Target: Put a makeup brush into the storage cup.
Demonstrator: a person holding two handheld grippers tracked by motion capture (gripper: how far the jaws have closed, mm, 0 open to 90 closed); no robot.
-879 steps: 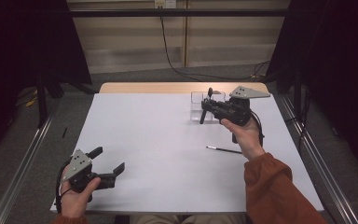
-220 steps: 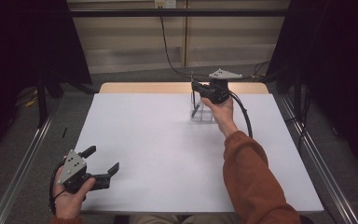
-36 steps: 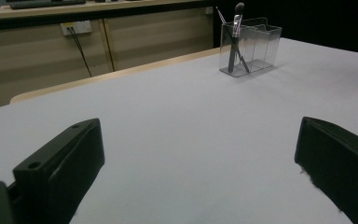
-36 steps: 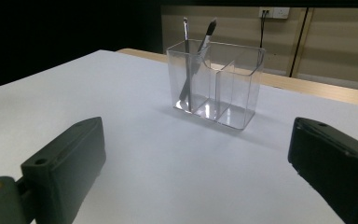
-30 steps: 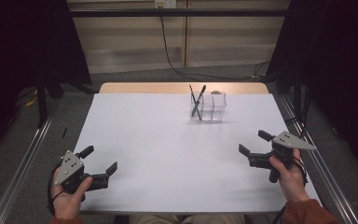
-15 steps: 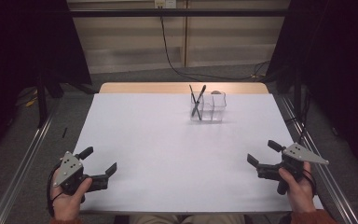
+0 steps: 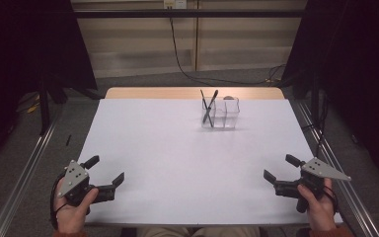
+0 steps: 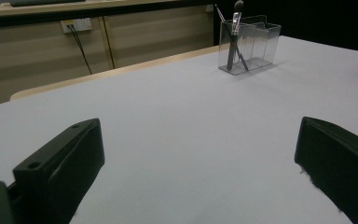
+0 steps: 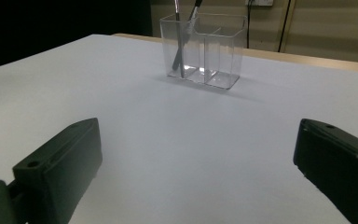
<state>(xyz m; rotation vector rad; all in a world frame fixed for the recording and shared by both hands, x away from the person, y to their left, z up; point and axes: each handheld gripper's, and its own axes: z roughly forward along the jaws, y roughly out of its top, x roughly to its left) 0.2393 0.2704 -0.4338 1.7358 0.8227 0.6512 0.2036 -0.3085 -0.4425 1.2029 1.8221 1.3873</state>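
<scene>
Left hand-held gripper point(image 7: 106, 174) at 7 o'clock and right hand-held gripper point(image 7: 281, 168) at 5 o'clock gape wide, empty. A clear organizer point(image 7: 220, 113) at 12 o'clock on the surface point(image 7: 177, 158) holds what look like two makeup brushes point(image 7: 208, 104)

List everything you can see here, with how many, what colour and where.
Table: one, white top with a tan far edge, centre.
Clear organiser: one, transparent, with compartments, far centre-right of the table.
Brushes: two, dark, slender, crossed and leaning in the organiser's left compartment.
Wall cable: one, black, hanging behind the table.
Left gripper: one, black with grey plate, jaws apart, near left corner.
Right gripper: one, black with grey plate, jaws apart, near right corner.
</scene>
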